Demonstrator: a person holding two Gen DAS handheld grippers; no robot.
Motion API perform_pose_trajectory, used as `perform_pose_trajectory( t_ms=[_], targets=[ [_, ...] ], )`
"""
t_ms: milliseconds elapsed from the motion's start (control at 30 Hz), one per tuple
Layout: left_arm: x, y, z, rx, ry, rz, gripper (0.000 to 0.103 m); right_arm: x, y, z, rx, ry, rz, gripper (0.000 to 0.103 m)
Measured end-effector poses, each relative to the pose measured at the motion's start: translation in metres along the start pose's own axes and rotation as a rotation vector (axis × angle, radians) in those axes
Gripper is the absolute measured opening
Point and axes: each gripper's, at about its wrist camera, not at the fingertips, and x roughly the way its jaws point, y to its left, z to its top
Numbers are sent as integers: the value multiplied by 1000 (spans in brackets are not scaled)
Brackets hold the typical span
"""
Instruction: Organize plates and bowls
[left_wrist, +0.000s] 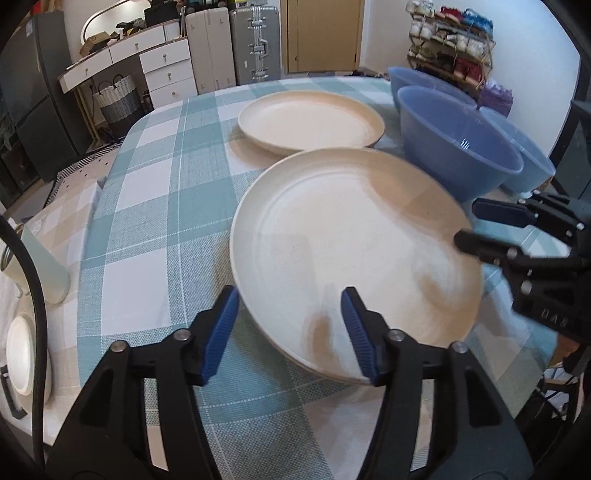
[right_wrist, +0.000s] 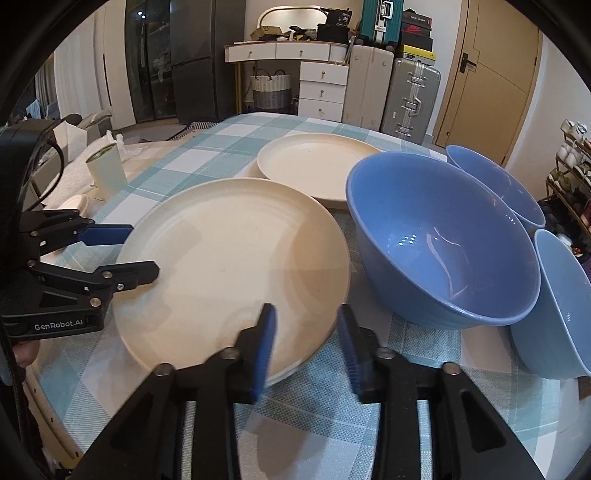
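Now — both claws open, gripping nothing | near plate between them | blue bowl just beside | far plate behind

far wall: white drawer unit, suitcases | right: tan door, shoe rack | left: dark cabinet

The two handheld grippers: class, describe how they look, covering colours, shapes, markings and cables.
Both are alike. The left gripper and right gripper have matte black angular plastic arms joined by round silver rivets, ending in flat fingers faced with ribbed blue pads. White lettering reading GenRobot.AI marks the left gripper's black body. A black cable curves beside it.
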Motion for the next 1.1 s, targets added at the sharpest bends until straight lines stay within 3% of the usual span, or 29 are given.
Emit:
perform_pose_trajectory(
  t_ms=[100,400,733,967,1000,1033,1100],
  targets=[
    [-14,-2,4,-10,-56,-43,76,-9,0,3,3,-31,22,65],
    [-43,-10,16,-65,-137,-48,80,-39,2,16,-19,-121,83,96],
    [-60,-15,27,-136,-188,-7,83,-77,-29,47,-13,-239,90,102],
    [-52,-11,40,-194,-197,23,86,-85,-54,72,-24,-243,97,102],
    [-50,-11,42,-196,-197,34,88,-85,-57,75,-27,-242,95,102],
    [-48,-10,44,-201,-196,46,99,-85,-61,78,-30,-240,91,102],
    [-45,-8,48,-213,-209,60,101,-82,-66,82,-29,-233,86,102]
  ],
)
